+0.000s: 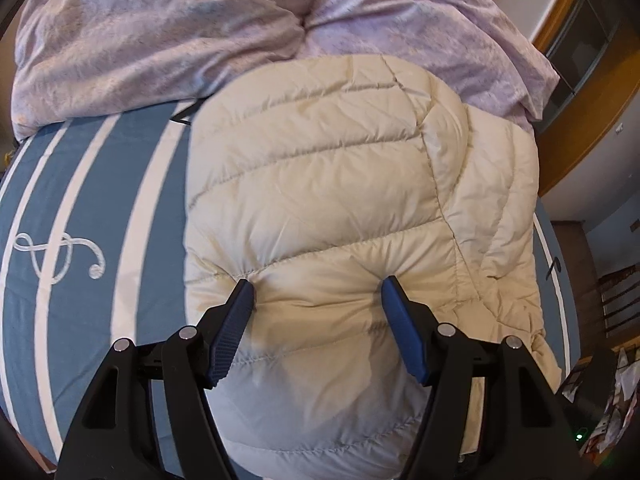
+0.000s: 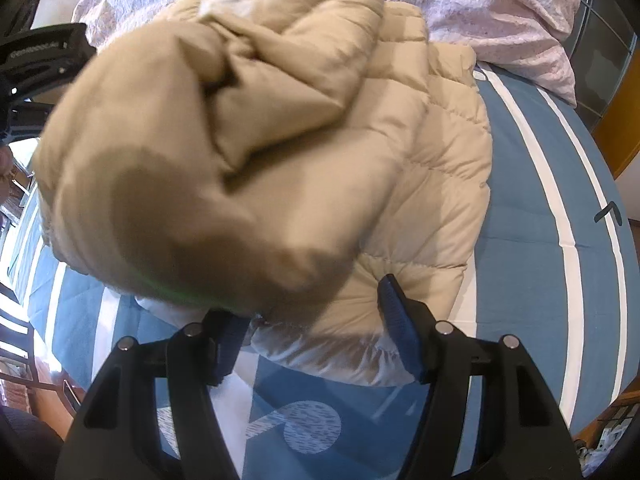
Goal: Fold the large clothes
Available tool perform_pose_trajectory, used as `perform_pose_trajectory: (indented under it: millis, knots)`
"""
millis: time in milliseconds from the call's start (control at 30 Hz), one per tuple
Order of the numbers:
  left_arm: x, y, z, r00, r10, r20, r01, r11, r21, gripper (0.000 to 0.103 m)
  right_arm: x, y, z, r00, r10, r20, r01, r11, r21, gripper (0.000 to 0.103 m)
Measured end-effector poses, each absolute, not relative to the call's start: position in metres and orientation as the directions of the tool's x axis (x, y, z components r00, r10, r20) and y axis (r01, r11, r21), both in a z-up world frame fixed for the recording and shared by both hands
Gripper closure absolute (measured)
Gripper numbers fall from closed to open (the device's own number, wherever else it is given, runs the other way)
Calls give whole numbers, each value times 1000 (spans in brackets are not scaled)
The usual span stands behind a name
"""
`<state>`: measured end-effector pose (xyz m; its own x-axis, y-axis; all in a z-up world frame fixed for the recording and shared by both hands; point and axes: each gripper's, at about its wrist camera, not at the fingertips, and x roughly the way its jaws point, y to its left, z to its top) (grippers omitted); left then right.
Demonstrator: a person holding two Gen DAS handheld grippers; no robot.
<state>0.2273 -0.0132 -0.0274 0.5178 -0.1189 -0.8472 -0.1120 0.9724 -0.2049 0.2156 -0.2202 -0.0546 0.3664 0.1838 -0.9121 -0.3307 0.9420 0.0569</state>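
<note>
A cream quilted down jacket [image 1: 320, 184] lies folded on a blue bed sheet with white stripes [image 1: 92, 208]. My left gripper [image 1: 318, 290] stands open on top of it. Both blue fingertips [image 1: 244, 292] dig into the padding, and a puff of jacket bulges between them. In the right wrist view the jacket [image 2: 432, 168] fills the middle, with a blurred fold of it close to the lens. My right gripper [image 2: 316, 300] is at the jacket's near hem with its jaws wide. Its right fingertip [image 2: 388, 288] dents the fabric, while the left one is hidden under the fold.
A crumpled lilac duvet [image 1: 200, 32] is heaped at the far side of the bed. Wooden furniture [image 1: 580, 128] and a chair stand beyond the right edge. Part of the left gripper's black body [image 2: 40, 60] shows at the upper left of the right wrist view.
</note>
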Motion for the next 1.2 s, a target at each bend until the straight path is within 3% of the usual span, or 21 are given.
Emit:
perform_pose_trajectory:
  millis: [467,800,1033,1200]
  knots:
    - [231,-35,-44,496,-153,-855,-88,970,-225,36,212,-238,-46,396,166,-903,-279,959,54,41]
    - [234,-46,-50,498,-153,-854,-85,971,-223,36,235,-300,-24,454,32,-891,-94,995,-12,41]
    - [235,-51,-54,498,-147,-855,-87,972,-218,35,266,-304,21,525,139,-840,-105,990,98,41]
    - [237,-55,-55,498,-143,-855,-93,972,-217,35,287,-269,54,548,259,-795,-210,963,169,49]
